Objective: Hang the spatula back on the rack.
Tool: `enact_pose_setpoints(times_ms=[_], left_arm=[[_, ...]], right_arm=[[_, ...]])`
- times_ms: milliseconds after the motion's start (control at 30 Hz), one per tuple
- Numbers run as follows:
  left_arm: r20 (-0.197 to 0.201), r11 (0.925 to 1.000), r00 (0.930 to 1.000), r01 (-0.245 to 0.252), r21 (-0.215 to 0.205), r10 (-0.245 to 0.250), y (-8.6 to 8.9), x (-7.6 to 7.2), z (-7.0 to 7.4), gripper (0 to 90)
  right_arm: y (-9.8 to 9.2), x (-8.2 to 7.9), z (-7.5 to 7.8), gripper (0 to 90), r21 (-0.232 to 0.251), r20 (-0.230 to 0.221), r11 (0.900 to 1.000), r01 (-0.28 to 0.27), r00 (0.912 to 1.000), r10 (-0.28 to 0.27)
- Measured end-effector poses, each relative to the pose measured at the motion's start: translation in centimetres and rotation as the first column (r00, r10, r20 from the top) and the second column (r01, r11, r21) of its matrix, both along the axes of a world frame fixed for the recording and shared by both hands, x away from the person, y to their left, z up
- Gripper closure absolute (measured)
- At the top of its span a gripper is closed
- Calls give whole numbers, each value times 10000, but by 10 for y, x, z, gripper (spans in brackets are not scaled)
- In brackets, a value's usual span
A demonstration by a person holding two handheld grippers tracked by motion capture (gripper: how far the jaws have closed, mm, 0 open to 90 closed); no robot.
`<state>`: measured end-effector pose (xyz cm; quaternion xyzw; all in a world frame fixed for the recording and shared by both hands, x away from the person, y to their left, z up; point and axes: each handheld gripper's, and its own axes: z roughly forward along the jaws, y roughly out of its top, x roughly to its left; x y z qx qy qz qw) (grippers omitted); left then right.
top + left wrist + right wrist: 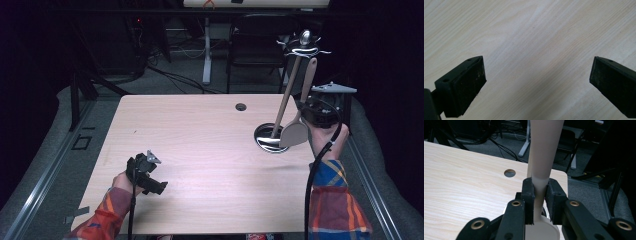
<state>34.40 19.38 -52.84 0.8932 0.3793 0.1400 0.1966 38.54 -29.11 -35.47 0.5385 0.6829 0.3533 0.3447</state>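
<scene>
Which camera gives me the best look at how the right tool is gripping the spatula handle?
The right gripper view: both pads of the right tool press against the beige spatula handle just above its blade. The high view shows the whole spatula hanging upright from the utensil stand, but the grip itself is small. The left gripper view shows bare table.

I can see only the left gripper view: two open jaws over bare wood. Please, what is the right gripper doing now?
Observer: The right gripper is shut on a beige spatula, its jaws pressed on the handle just above the blade.
Operator: Is the spatula lying on the table?
Observer: No. It is held up, blade downward, beside a utensil rack at the right far part of the table.
Operator: Is something else on that rack?
Observer: Yes, a wooden-handled utensil hangs from its top hooks, reaching down to the round metal base.
Operator: And where is my left gripper?
Observer: The left gripper is low at the near left of the table, far from the rack.
</scene>
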Motion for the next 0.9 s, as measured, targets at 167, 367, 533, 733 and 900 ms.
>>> enact_pose_setpoints(times_ms=[167, 367, 533, 733, 900], left_arm=[[5, 10000, 10000, 7, 7, -7, 0, 0, 0, 3], [-8, 10000, 10000, -2, 6, 2, 0, 0, 0, 3], [-27, 10000, 10000, -3, 4, 3, 0, 0, -1, 3], [-51, 10000, 10000, 15, 60, -14, 0, -1, -2, 3], [-49, 10000, 10000, 15, 74, -15, 0, -1, -2, 3]], right_arm=[[-1, 3, 0, 778, 3, -100, 10000, 30, 9999, -30], [-2, 6, 0, 777, 3, -192, 10000, 31, 9998, -31], [-1, 8, -1, 777, 24, -277, 10000, 8, 9996, -7], [-1, 12, -2, 776, 87, -349, 10000, -45, 9994, 48], [-2, 13, -1, 776, 156, -283, 9998, -118, 9995, 122]])
